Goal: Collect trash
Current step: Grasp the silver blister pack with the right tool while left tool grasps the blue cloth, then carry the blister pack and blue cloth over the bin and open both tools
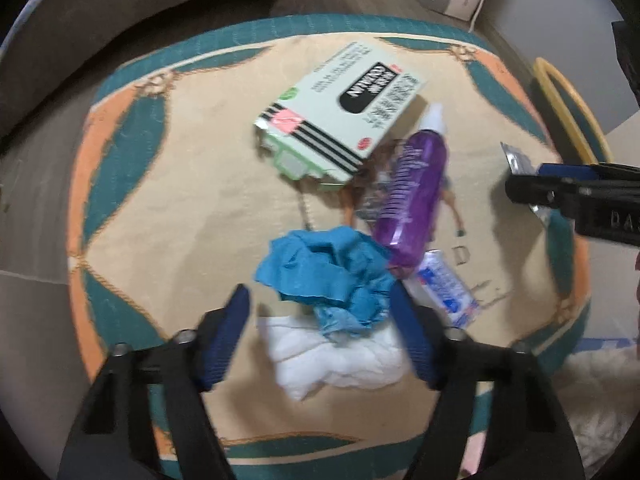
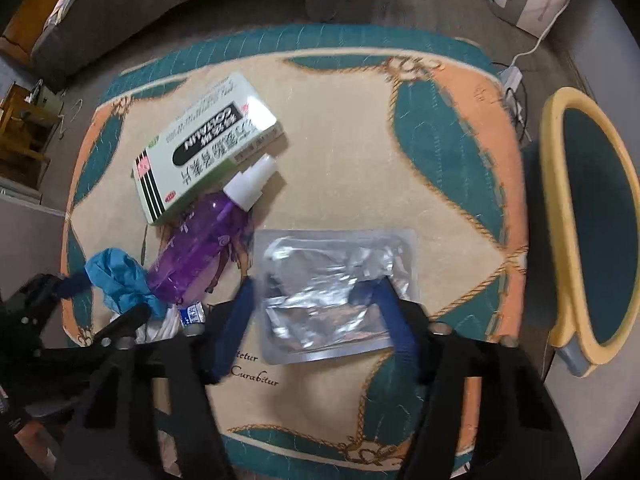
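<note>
Left wrist view: the left claw (image 1: 322,322) was spread over a blue wad (image 1: 332,276) and white tissue (image 1: 336,360) on the rug (image 1: 168,208), near its middle, beside a purple bottle (image 1: 412,188) and box (image 1: 340,108).

Right wrist view: the right claw (image 2: 320,312) was spread around a foil pack (image 2: 332,288) mid-rug; a bin (image 2: 560,208) stood off the rug's right edge.

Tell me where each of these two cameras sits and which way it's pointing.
Left wrist: sits on the left gripper, looking down along its open fingers at the blue crumpled paper and white tissue; the right gripper enters at right.
Right wrist: sits on the right gripper, looking down at the foil blister pack between its fingers; the left gripper shows at left.
Shared: purple bottle, medicine box, patterned mat.
</note>
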### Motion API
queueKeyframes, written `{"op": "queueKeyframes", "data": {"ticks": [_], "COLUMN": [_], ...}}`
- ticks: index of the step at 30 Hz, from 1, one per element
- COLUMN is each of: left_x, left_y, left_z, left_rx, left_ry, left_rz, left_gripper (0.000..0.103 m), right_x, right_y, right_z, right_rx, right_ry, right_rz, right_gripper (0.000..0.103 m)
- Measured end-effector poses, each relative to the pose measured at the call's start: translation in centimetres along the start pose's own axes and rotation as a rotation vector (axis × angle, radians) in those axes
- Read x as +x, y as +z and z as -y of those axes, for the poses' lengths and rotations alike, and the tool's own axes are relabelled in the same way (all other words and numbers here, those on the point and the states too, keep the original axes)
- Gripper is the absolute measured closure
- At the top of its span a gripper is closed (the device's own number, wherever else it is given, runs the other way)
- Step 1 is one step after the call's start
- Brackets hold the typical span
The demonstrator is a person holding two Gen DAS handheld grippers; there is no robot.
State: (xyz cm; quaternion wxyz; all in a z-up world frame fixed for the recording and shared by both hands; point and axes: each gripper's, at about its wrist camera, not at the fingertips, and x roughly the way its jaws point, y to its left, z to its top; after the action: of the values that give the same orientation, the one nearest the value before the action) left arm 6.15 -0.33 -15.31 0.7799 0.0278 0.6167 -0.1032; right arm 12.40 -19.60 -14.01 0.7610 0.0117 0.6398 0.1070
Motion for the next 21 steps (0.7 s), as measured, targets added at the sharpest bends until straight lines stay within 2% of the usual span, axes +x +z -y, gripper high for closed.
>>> {"op": "queueKeyframes", "data": {"ticks": [2, 3, 4, 11, 16, 21], "left_x": [-0.2, -0.3, -0.5, -2.6, -5.7, -9.2], "left_y": [0.2, 0.2, 0.3, 0.4, 1.4, 2.4], "left_z": [0.3, 0.3, 0.3, 1.1, 2.9, 4.0], "left_rx": [0.01, 0.013, 0.011, 0.024, 0.117, 0.161], "left_ry": [-0.017, -0.019, -0.031, -0.037, 0.023, -0.014], "left_rz": [0.004, 0.007, 0.008, 0.06, 0.106, 0.15], "left_gripper": [0.064, 0.065, 0.071, 0.073, 0.073, 0.073], "right_x": [-1.0, -1.4, -1.8, -3.7, -6.1, -7.3], "right_y": [0.3, 0.4, 0.4, -0.5, -1.3, -1.2], "right_z": [0.3, 0.7, 1.1, 4.1, 5.7, 7.9], "right_rx": [0.008, 0.019, 0.035, 0.114, 0.137, 0.181], "right_ry": [-0.002, 0.002, 0.009, 0.035, 0.034, 0.028], "right_rz": [0.025, 0.031, 0.036, 0.075, 0.115, 0.152], "right_gripper": [0.058, 0.063, 0.066, 0.067, 0.071, 0.071]}}
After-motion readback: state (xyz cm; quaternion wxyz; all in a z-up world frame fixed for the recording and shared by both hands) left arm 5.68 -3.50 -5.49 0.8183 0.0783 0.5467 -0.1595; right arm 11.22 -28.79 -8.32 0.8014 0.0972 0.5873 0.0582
